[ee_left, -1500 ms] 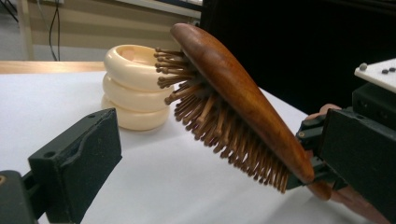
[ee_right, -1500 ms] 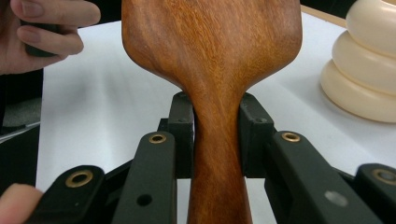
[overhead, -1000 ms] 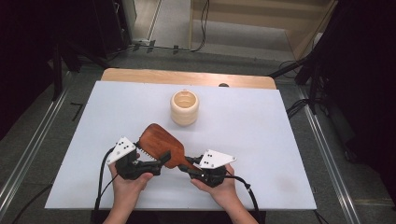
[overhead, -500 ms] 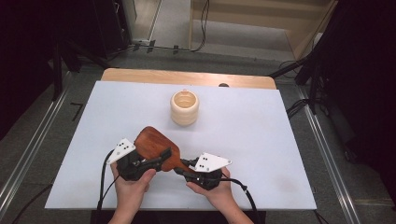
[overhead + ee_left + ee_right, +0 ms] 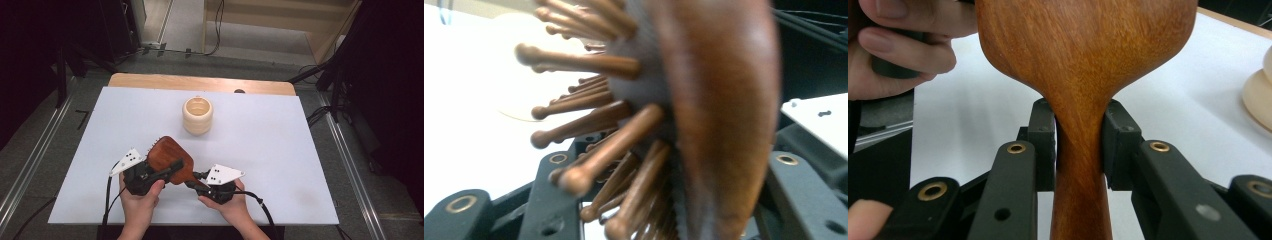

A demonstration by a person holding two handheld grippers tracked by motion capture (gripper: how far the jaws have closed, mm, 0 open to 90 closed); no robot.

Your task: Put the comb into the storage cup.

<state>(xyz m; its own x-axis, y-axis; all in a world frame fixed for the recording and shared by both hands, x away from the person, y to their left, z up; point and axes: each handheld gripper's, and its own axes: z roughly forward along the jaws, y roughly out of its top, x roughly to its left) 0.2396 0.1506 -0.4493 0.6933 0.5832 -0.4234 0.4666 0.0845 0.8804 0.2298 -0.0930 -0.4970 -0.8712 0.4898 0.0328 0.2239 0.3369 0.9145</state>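
At six o'clock on the white bench [image 5: 300, 150], both claws hold a wooden hairbrush [image 5: 167, 160].
Right claw [image 5: 196, 181] clamps the handle; left claw [image 5: 167, 170] has just been closing and now grips the brush head, bristles facing nine o'clock. A cream cup [image 5: 197, 115] stands well apart at twelve o'clock.

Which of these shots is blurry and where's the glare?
Left gripper view: the hairbrush is too close, its pegs soft, the white table behind overexposed. Right gripper view: the brush's wood grain is sharp, the cup blurred. High view: evenly lit, surroundings dark.
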